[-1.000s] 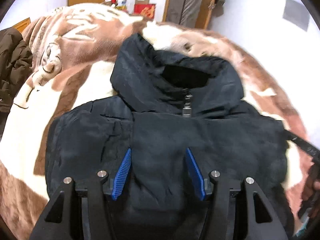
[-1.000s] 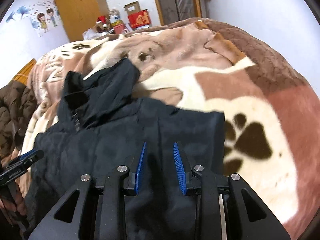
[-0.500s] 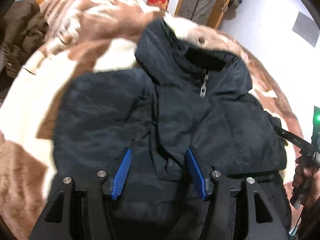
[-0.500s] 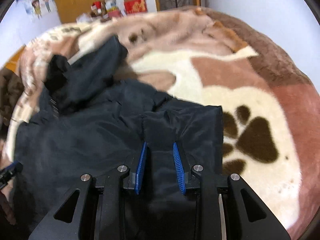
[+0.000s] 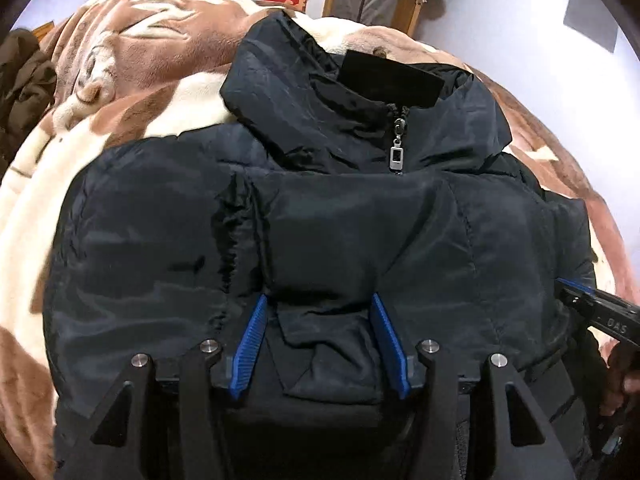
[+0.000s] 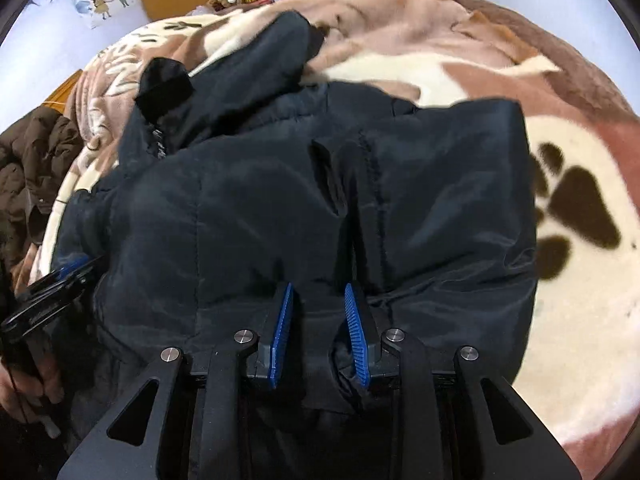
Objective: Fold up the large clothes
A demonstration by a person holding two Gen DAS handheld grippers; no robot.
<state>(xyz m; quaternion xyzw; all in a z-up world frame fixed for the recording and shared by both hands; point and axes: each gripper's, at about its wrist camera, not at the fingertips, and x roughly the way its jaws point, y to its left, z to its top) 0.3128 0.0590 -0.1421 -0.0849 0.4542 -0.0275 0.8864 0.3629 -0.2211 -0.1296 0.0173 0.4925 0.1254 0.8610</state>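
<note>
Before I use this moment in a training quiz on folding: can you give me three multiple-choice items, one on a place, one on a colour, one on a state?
1. Where does the dark jacket lie?
A. on a patterned blanket
B. on a bare wooden floor
C. on a hanger

2. What colour are the gripper pads?
A. red
B. blue
C. white

3. How is the jacket's front zip?
A. open all the way
B. drawn up to the collar
C. torn out

Answers:
1 A: the brown and cream blanket, with paw prints, shows all round the jacket.
2 B: both the left gripper and the right gripper carry ribbed blue pads.
3 B: the silver zip pull hangs just below the collar in the left wrist view.
</note>
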